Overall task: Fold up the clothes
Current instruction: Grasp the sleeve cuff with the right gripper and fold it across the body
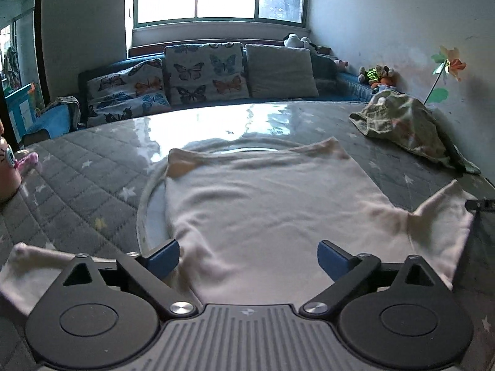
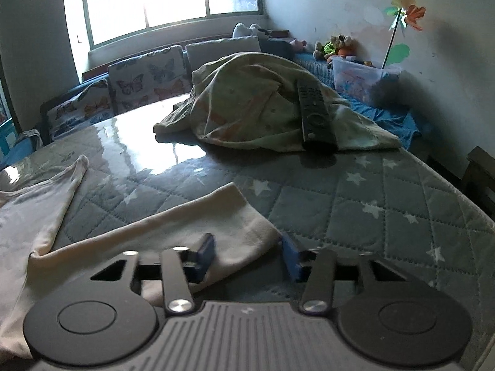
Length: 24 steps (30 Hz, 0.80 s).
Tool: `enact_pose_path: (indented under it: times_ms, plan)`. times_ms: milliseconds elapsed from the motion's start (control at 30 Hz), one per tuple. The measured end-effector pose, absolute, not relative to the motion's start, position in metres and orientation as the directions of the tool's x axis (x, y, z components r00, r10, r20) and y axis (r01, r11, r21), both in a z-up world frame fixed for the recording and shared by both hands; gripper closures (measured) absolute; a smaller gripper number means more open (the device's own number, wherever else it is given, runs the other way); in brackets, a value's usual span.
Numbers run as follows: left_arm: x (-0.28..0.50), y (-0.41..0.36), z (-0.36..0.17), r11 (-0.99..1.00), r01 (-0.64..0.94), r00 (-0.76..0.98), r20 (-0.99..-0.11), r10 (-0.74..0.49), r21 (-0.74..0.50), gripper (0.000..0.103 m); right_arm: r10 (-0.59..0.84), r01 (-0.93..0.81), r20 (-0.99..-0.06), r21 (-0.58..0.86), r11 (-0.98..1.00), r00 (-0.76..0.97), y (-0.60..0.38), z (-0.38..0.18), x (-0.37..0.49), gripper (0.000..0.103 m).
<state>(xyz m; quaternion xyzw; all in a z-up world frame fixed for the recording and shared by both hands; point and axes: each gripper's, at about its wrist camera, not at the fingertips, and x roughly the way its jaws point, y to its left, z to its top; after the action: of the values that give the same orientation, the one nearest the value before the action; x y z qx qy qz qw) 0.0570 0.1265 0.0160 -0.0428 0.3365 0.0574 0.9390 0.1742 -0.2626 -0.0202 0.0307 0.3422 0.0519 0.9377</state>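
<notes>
A white T-shirt (image 1: 263, 198) lies flat on the quilted, star-printed table cover (image 1: 92, 185), its hem toward the window and both sleeves spread near me. My left gripper (image 1: 249, 258) hovers open over the shirt's near edge, blue pads (image 1: 162, 258) wide apart and nothing between them. In the right wrist view the shirt's right sleeve (image 2: 198, 219) lies flat, its end between the fingers of my right gripper (image 2: 247, 253). The jaws stand partly narrowed around the sleeve end, and the pads (image 2: 205, 252) do not visibly press it. The shirt's body (image 2: 34, 210) lies to the left.
A crumpled patterned cloth (image 2: 247, 102) is heaped at the table's far right, with a black remote (image 2: 314, 111) on it. Butterfly cushions (image 1: 204, 71) line a bench under the window. Soft toys (image 1: 377, 75) and a plastic box (image 2: 362, 74) stand by the right wall.
</notes>
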Motion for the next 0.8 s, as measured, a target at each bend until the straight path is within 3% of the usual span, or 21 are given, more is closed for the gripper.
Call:
enact_pose_path:
  times_ms: [33,100,133,400,633,800]
  plan:
    - [0.055,0.125,0.015,0.99,-0.138,0.766,-0.638,0.081,-0.041,0.003,0.116,-0.072,-0.635,0.094,0.993,0.764,-0.264,-0.02,0.175,0.069]
    - [0.051,0.124,0.013,0.988,-0.146,0.764,-0.64,0.083,-0.046,0.002,0.116,-0.063,-0.631,0.107,0.992,0.767,-0.266,-0.02,0.175,0.09]
    - [0.05,0.123,0.012,0.987,-0.149,0.762,-0.643,0.081,-0.052,0.001,0.12,-0.057,-0.63,0.119,0.991,0.767,-0.268,-0.02,0.176,0.093]
    - [0.043,0.111,0.002,0.99,-0.14,0.755,-0.649,0.089,-0.026,0.001,0.209,-0.133,-0.571,0.173,0.976,0.794,-0.259,0.013,0.158,0.096]
    - [0.032,0.112,-0.001,0.99,-0.142,0.76,-0.643,0.101,-0.013,0.001,0.41,-0.35,-0.467,0.213,0.912,0.783,-0.21,0.07,0.13,0.096]
    - [0.02,0.12,-0.006,0.985,-0.171,0.752,-0.646,0.127,-0.006,0.001,0.532,-0.494,-0.441,0.208,0.844,0.722,-0.161,0.091,0.115,0.096]
